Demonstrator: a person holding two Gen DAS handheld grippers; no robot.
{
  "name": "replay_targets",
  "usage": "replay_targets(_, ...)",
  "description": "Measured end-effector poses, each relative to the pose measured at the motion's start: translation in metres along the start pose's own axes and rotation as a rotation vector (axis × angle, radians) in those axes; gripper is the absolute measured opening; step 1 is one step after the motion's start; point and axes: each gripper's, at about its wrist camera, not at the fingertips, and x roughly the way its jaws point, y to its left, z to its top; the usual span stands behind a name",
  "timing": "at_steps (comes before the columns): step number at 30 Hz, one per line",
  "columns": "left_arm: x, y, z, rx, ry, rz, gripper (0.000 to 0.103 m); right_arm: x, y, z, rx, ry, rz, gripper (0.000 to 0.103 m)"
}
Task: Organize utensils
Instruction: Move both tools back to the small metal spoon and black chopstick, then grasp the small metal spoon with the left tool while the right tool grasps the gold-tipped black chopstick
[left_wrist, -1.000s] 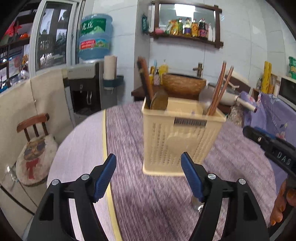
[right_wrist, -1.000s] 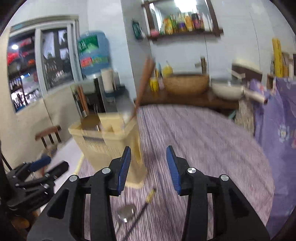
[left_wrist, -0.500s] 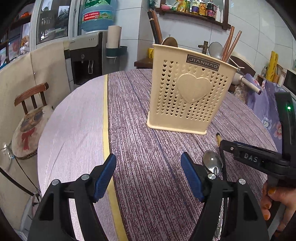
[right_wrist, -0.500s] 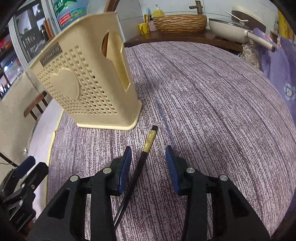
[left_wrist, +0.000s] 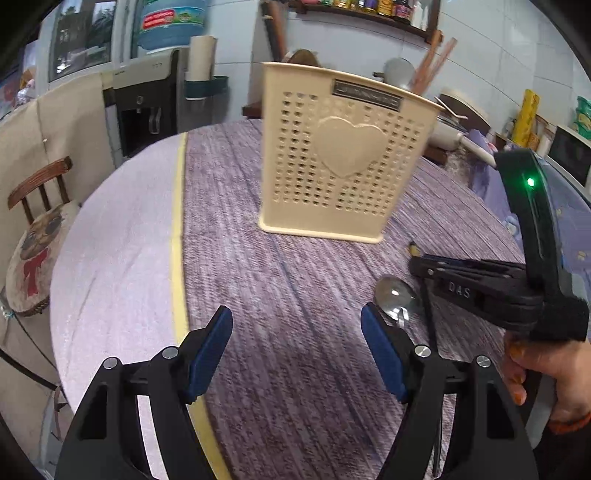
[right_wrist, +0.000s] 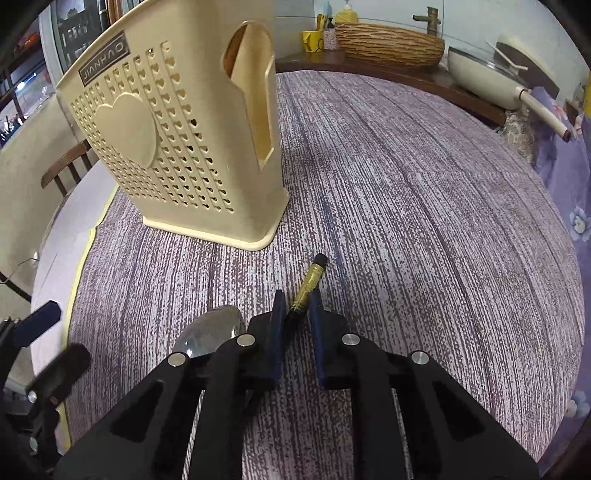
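R tool (right_wrist: 297, 301) is clenched on the chopstick (right_wrist: 312, 277), down at desk level: its jaws have just been closing and the blue pads now pinch the black shaft just behind the gold-banded end, which pokes out past the tips. The rest of the stick runs back under the tool and can't be seen there. L tool (left_wrist: 297, 332) hangs released, jaws wide w/ nothing between them, above bare desk (left_wrist: 280, 280), aimed toward the holder.

Just beside the R tool, on its left, a metal spoon (right_wrist: 210, 336) lies flat on the purple cloth, bowl up; its handle is hidden under the tool body. In the left wrist view the spoon sits right next to the L tool's right finger.

Further out stands the cream utensil holder (left_wrist: 343, 155), upright on the desk, perforated w/ a heart on its face, well clear of both tools. Contents: dark handles and a round wooden piece at its far left, a pair of reddish chopsticks (left_wrist: 432, 59) slanting out at far right. Compartment layout inside can't be told.

Progress, as I judge it: partway. Some items already stowed; chopstick gripped but not yet lifted, spoon untouched. Left: carry the stick to the holder, drop it in, then the spoon.
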Motion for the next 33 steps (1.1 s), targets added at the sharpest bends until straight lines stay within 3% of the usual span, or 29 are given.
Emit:
replay_targets(6,0.016,-0.026,0.001,0.046,0.094,-0.113,0.071,-0.007,-0.025,-0.007,0.006,0.013,0.019,0.013)
replay_targets(11,0.041,-0.044,0.005,0.050,0.184,-0.134,0.065,-0.016,-0.032,-0.017,0.019,0.001,0.021,0.013)
replay_targets(15,0.049,-0.054,0.010,0.064,0.200,-0.108,0.064,-0.017,-0.034,-0.019,0.024,-0.006,0.025,0.013)
replay_targets(23,0.063,-0.073,0.020,0.133,0.209,-0.029,0.052,-0.012,-0.039,-0.015,0.037,-0.014,0.046,0.013)
replay_targets(33,0.073,-0.078,0.028,0.148,0.244,-0.059,0.052,-0.012,-0.042,-0.013,0.026,-0.012,0.049,0.013)
